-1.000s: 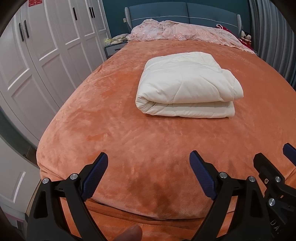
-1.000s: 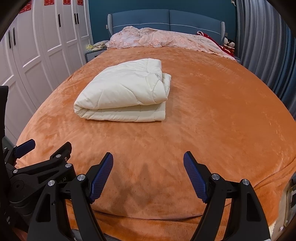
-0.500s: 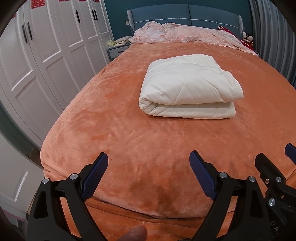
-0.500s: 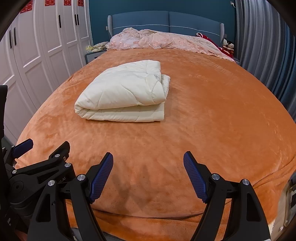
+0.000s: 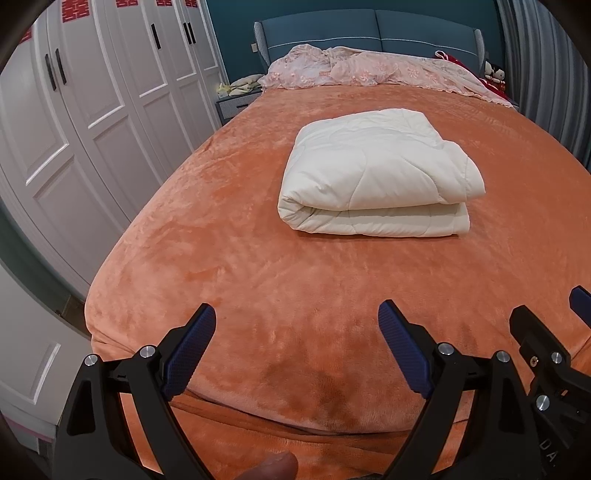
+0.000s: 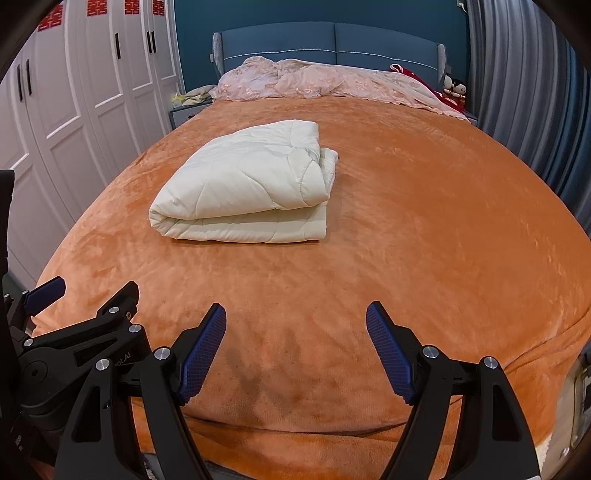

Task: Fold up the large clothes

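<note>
A cream quilted garment (image 5: 376,173) lies folded in a thick rectangle on the orange bed cover (image 5: 258,266); it also shows in the right wrist view (image 6: 247,192). My left gripper (image 5: 297,325) is open and empty, above the foot of the bed, well short of the bundle. My right gripper (image 6: 295,325) is open and empty beside it, also over the foot of the bed. Each gripper shows at the edge of the other's view: the right one (image 5: 554,354), the left one (image 6: 77,317).
White wardrobe doors (image 5: 92,110) run along the left of the bed. A pink lace cover (image 5: 369,70) lies crumpled at the blue headboard (image 5: 369,29). A nightstand (image 5: 236,103) stands at the far left corner. Grey curtains (image 6: 535,92) hang on the right.
Both grippers have drawn back and tilted up a little, so the folded bundle sits lower and farther in view. Both stay open. The bundle has not moved.
</note>
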Tool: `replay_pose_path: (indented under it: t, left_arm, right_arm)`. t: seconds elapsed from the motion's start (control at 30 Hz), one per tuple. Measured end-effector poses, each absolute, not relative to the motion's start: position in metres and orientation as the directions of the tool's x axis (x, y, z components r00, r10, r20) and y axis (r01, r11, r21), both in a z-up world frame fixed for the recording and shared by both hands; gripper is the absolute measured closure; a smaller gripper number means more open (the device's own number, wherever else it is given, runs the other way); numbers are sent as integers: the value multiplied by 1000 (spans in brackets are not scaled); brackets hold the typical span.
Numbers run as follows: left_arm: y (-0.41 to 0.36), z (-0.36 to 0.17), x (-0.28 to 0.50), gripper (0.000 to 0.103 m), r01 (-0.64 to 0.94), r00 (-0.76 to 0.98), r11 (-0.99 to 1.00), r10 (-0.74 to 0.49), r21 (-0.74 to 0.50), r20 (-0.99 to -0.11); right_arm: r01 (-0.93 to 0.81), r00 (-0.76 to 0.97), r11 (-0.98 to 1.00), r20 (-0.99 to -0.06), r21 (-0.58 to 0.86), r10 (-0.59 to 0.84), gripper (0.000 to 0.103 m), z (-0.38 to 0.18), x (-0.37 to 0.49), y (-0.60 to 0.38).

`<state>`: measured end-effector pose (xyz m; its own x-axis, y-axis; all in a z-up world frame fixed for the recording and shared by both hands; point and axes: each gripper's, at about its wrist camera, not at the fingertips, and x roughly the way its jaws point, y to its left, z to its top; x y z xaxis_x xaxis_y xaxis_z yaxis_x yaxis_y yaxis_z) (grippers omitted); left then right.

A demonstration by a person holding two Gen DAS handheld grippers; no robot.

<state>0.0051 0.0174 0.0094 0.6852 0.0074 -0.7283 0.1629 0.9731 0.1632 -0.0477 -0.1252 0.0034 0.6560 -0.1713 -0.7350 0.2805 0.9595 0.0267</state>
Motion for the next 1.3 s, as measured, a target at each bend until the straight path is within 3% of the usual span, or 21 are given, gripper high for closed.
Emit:
replay_pose_path:
  t: [1.3]
  left_arm:
    - [20, 10, 5, 16, 162, 685, 973, 8, 163, -729]
  right_arm:
    - [281, 656, 959, -736, 31, -168, 27, 3, -48, -127]
